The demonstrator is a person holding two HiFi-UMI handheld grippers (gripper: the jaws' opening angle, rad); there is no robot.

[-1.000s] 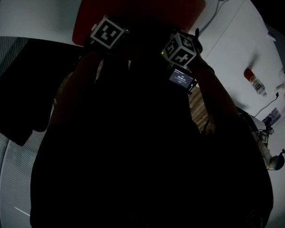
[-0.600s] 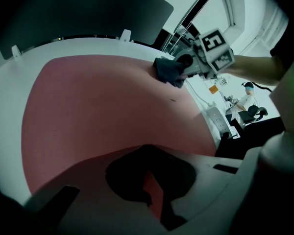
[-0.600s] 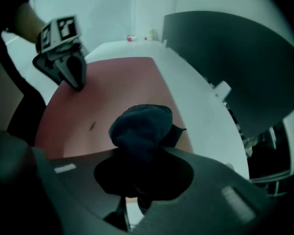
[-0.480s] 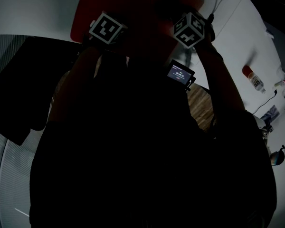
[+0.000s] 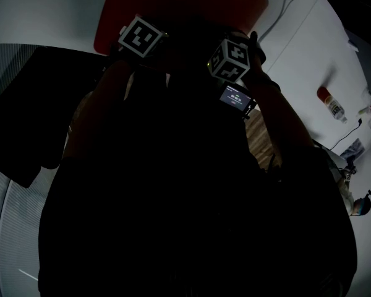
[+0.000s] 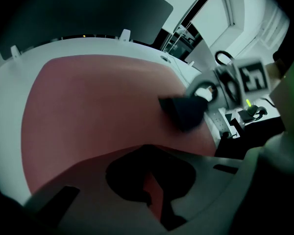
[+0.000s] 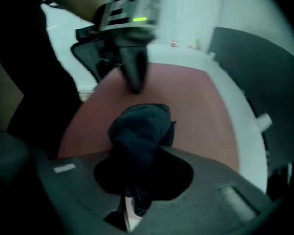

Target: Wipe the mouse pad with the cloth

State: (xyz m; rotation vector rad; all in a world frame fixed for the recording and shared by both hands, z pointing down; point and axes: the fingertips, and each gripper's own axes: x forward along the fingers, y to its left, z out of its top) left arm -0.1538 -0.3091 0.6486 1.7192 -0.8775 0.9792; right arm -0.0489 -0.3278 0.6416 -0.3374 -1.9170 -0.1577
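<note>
Your right gripper [image 7: 130, 204] has its fingers clamped on the cloth [image 7: 139, 131]. The cloth is dark and bunched. It rises out of the fingers as a rounded wad, and its front end lies on the mouse pad [image 6: 88, 111].

Your left gripper [image 6: 154, 199] holds nothing. Its fingers stand close together, and only a narrow slit of red pad shows between them. In the right gripper view, those fingers read as one dark tapered point aimed down at the pad, just beyond the cloth. You cannot tell from that view whether the tips touch the surface.

The mouse pad is red, wide and flat. It lies on the white bench [image 5: 49, 17], and a white margin shows round its edges. In the left gripper view, the cloth sits on the right part of the pad, near that edge. The rest of the red surface is bare.

In the head view, both grippers hang side by side over the near edge of the pad, with the marker cubes uppermost. A small lit display [image 5: 235, 98] faces you below the right cube. Your body fills the lower part of that view in deep shadow.

Farther out, a bottle with a red cap [image 5: 329, 104] lies on the bench, well apart from the pad to your right. A dark panel [image 6: 88, 13] stands beyond the far edge of the bench.
</note>
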